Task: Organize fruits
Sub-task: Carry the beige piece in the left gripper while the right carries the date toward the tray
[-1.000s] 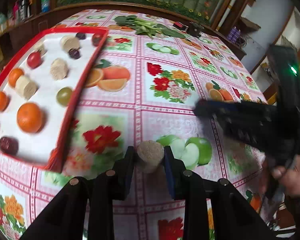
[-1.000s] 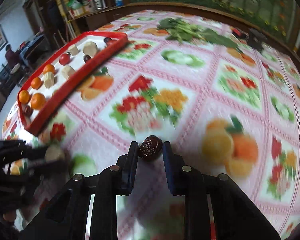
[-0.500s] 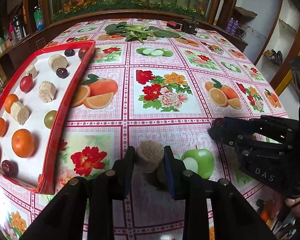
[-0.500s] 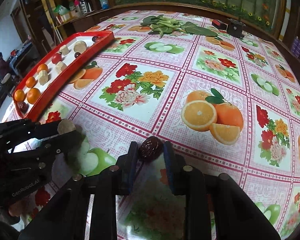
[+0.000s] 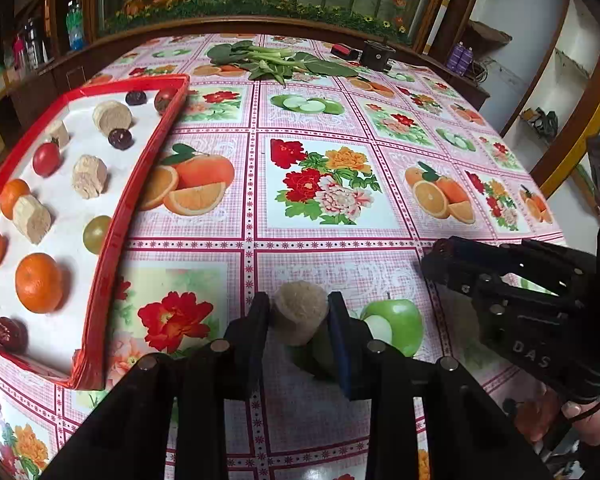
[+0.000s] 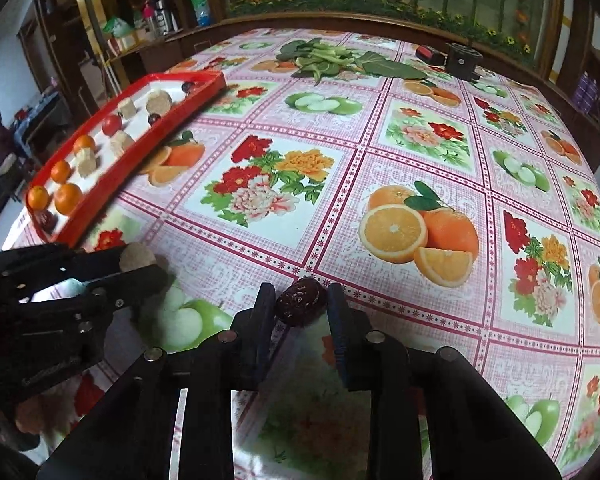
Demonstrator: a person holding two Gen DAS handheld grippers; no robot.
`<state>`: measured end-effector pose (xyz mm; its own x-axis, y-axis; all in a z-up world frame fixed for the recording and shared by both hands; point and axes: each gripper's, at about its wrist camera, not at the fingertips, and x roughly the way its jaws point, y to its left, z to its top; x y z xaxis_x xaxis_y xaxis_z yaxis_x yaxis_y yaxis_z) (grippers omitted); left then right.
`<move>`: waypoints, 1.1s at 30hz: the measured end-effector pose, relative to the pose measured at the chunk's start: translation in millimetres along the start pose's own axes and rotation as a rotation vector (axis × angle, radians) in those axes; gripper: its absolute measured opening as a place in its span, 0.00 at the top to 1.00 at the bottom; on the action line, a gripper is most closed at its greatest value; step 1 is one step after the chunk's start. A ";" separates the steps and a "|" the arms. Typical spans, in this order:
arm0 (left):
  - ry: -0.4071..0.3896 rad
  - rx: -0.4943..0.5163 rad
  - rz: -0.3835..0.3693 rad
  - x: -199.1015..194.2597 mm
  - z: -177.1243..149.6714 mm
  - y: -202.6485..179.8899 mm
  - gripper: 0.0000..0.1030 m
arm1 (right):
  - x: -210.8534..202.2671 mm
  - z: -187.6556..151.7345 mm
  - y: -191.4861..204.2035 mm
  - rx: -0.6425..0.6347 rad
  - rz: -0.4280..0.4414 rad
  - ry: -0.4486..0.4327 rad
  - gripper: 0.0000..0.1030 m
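Left gripper (image 5: 299,316): clenched on a beige cork-like cylinder (image 5: 299,311), both pads against its sides, held clear above the table (image 5: 340,224) near its near edge. The right-wrist view shows the same piece (image 6: 136,256) at the tip of that gripper.

Right gripper (image 6: 300,304): fingers grasping a dark red wrinkled date (image 6: 301,301), pads on both sides, jaws closing on it. Date is lifted off the cloth, over the near edge, just right of the left gripper. Right gripper body also visible in the left-wrist view (image 5: 432,258), with part of a hand (image 5: 592,420) below it.

Red tray (image 5: 144,184), white inside, sits at the table's left edge. Contents counted in the left view:
- 5 oranges, the largest (image 5: 39,282) toward the tray's near end
- 4 beige cylinders, 1 at (image 5: 89,176)
- 1 red tomato (image 5: 46,159)
- 1 green round fruit (image 5: 96,234) against the right rim
- 3 dark dates, 1 at the near corner (image 5: 10,334)
- 1 dark red round fruit at the far right corner, kind unclear

Leafy greens (image 5: 276,62) lie at the table's far edge; a small black device (image 5: 376,55) stands to their right.
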<state>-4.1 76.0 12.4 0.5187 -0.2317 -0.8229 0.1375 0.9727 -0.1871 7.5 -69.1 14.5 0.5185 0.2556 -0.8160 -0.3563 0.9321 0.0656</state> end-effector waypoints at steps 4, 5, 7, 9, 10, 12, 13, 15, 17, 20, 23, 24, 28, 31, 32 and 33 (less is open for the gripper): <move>0.015 -0.040 -0.032 -1.6 0.2 5.3 0.69 | -9.3 0.4 1.9 0.013 0.015 -0.013 0.75; 0.018 -0.042 -0.034 -2.0 -0.1 5.5 0.69 | -10.1 0.4 2.3 0.015 0.019 -0.013 0.75; 0.020 -0.042 -0.037 -2.7 -0.3 4.3 0.69 | -10.9 0.2 3.7 0.020 0.021 -0.011 0.75; 0.017 -0.036 -0.037 -4.9 0.0 1.7 0.69 | -10.8 -0.6 4.4 0.024 0.024 -0.007 0.75; 0.014 -0.031 -0.037 -6.6 0.0 0.4 0.69 | -10.1 -1.1 4.4 0.030 0.026 -0.003 0.75; 0.007 -0.021 -0.037 -10.1 1.0 -1.8 0.69 | -8.8 -1.6 4.7 0.034 0.027 0.004 0.75; 0.003 -0.018 -0.035 -12.0 1.5 -2.5 0.69 | -8.2 -1.7 5.4 0.035 0.028 0.007 0.75; -0.005 -0.016 -0.035 -15.7 2.3 -2.1 0.69 | -7.8 -1.6 6.7 0.034 0.027 0.010 0.75; -0.007 -0.019 -0.036 -18.2 3.8 -0.1 0.69 | -7.0 -0.9 9.0 0.032 0.027 0.013 0.75; -0.015 -0.027 -0.036 -22.1 4.9 3.6 0.69 | -6.4 0.8 13.0 0.027 0.028 0.015 0.75; -0.022 -0.032 -0.035 -25.8 5.5 6.6 0.69 | -6.2 3.1 18.1 0.017 0.027 0.016 0.75; -0.025 -0.033 -0.033 -27.3 5.6 8.0 0.69 | -6.3 3.3 19.4 0.016 0.028 0.016 0.75; -0.032 -0.038 -0.028 -32.2 4.9 13.8 0.69 | -6.6 6.0 26.5 0.014 0.037 0.017 0.75; -0.031 -0.047 -0.029 -34.4 4.6 19.1 0.69 | -6.1 7.0 31.9 0.005 0.036 0.018 0.75; -0.030 -0.047 -0.030 -34.9 4.4 20.2 0.69 | -5.6 7.3 33.2 0.004 0.036 0.020 0.75; -0.031 -0.048 -0.030 -35.2 3.9 21.1 0.69 | -5.2 7.2 34.4 0.002 0.034 0.020 0.75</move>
<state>-16.2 104.6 39.5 0.5407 -0.2609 -0.7998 0.1135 0.9646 -0.2379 -1.9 -36.5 25.2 0.4903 0.2816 -0.8248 -0.3719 0.9235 0.0942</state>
